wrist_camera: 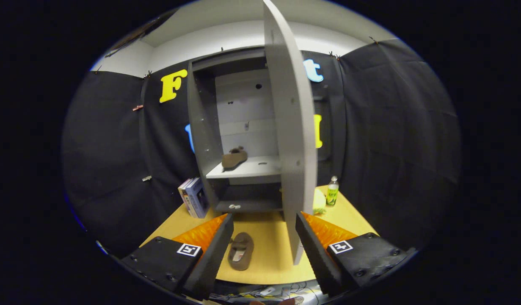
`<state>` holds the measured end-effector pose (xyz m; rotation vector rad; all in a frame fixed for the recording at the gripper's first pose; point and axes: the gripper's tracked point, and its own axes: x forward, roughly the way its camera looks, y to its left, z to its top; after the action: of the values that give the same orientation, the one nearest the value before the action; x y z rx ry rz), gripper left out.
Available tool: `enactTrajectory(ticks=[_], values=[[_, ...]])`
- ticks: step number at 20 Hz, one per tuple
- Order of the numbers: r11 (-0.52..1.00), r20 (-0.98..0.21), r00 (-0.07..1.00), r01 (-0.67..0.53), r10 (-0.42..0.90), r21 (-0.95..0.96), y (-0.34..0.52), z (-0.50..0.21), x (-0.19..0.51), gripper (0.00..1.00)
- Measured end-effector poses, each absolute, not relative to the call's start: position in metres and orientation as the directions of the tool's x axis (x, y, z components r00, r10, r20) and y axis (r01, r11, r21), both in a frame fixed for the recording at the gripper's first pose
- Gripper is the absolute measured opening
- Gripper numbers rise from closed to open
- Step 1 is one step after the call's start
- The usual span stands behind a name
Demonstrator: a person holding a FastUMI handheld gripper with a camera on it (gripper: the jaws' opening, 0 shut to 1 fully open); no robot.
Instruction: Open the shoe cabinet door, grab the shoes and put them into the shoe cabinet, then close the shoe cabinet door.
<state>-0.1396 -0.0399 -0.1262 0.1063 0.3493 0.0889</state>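
Observation:
A grey shoe cabinet [205, 127] stands on the wooden table beyond the fingers. Its door [292, 127] is swung open toward me, edge-on, with its lower corner close to the right finger. One brown shoe [234, 158] lies on the cabinet's middle shelf [260, 168]. A second brown shoe [241, 250] lies on the table between the fingers, nearer the left one, opening upward. My gripper [264, 224] is open, with nothing held between its fingers.
Several books [193, 197] lean against the cabinet's left side. A small bottle [332, 191] with a green label and a yellowish object [319, 201] stand to the right of the door. The table's front edge [264, 280] is near, with cables below it.

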Motion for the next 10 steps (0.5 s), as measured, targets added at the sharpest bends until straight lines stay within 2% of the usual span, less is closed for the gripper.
enactTrajectory(ticks=[10], values=[[0.973,-0.549,0.804,-0.171,0.230,0.157,0.065,-0.318,-0.095,0.99]])
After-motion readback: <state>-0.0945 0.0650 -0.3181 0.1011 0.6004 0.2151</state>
